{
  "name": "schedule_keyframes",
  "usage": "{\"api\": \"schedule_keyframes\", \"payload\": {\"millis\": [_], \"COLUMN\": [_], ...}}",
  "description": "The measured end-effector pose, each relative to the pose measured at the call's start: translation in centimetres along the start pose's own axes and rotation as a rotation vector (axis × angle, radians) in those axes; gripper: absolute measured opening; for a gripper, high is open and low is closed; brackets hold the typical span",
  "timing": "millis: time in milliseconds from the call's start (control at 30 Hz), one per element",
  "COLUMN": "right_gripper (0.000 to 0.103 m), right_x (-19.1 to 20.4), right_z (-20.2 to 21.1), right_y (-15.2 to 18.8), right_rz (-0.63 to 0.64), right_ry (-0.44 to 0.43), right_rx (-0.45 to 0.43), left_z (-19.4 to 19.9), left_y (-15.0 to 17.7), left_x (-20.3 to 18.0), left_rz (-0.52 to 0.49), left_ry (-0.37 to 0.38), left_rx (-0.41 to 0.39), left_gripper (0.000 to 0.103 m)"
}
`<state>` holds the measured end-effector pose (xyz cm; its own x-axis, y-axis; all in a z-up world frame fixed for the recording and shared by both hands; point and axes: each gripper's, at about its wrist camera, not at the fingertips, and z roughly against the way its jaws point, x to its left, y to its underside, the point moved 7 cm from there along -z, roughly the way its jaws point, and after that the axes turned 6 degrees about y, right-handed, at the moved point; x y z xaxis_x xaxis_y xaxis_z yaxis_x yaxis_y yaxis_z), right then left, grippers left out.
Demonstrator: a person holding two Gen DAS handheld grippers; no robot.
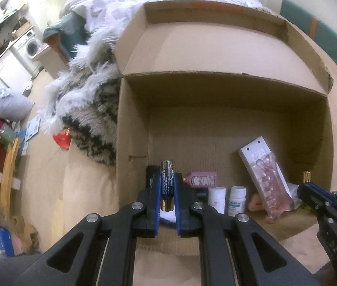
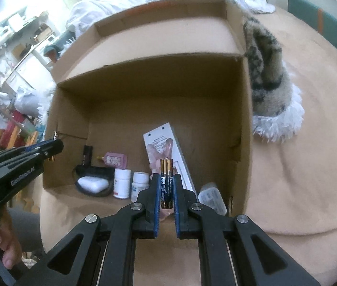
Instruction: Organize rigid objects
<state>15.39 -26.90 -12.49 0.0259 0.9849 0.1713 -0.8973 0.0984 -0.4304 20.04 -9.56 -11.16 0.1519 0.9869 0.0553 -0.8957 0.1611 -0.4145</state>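
Left gripper [image 1: 167, 190] and right gripper [image 2: 166, 186] each clamp a battery.

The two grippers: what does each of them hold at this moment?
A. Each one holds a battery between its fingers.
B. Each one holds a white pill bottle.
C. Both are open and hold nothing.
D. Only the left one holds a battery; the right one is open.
A. The left gripper is shut on a battery, and the right gripper is shut on a second battery, both above the open cardboard box.
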Motion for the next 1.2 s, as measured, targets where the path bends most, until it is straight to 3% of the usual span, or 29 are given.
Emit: {"api": "schedule_keyframes", "payload": {"millis": [200, 500, 567, 600, 667, 700, 733, 833, 933, 1200], "right_gripper": [0.01, 0.012, 0.029, 0.034, 0.076, 0.077, 0.077, 0.081, 0.103, 0.103], "right_x": [0.3, -0.2, -0.2, -0.2, -0.2, -0.1, -0.1, -0.1, 0.0, 1.0], "right_z": [-1.8, -1.6, -1.2, -0.9, -0.3, -0.1, 0.1, 0.7, 2.0, 6.5], "right_y": [-0.1, -0.4, -0.5, -0.6, -0.8, -0.8, -0.8, -0.6, -0.5, 0.0], "right_rz": [-0.008, -0.044, -0.058, -0.065, -0.078, -0.077, -0.071, -0.08, -0.073, -0.043], "right_ry": [0.02, 0.025, 0.015, 0.011, -0.002, 0.003, 0.007, -0.008, 0.012, 0.059], "right_rx": [0.027, -0.002, -0.015, -0.026, -0.049, -0.056, -0.057, -0.049, -0.065, -0.111], "left_z": [-2.0, -2.3, -1.9, -1.5, -0.8, -0.3, 0.5, 2.3, 3.9, 8.6], "left_y": [-0.1, 0.1, 0.2, 0.3, 0.3, 0.3, 0.3, 0.6, 1.1, 2.7], "left_x": [-0.2, 0.0, -0.1, -0.1, 0.0, 0.1, 0.3, 0.6, 1.0, 2.9], "left_rz": [-0.022, -0.018, -0.035, -0.042, -0.041, -0.035, -0.029, -0.047, -0.058, -0.043], "left_ry": [0.033, 0.037, 0.03, 0.033, 0.046, 0.054, 0.063, 0.074, 0.081, 0.067], "left_rx": [0.033, 0.032, 0.026, 0.019, 0.006, -0.005, -0.018, -0.04, -0.037, -0.099], "left_gripper": [0.009, 0.01, 0.014, 0.022, 0.038, 0.055, 0.064, 0.064, 0.064, 0.064]}}
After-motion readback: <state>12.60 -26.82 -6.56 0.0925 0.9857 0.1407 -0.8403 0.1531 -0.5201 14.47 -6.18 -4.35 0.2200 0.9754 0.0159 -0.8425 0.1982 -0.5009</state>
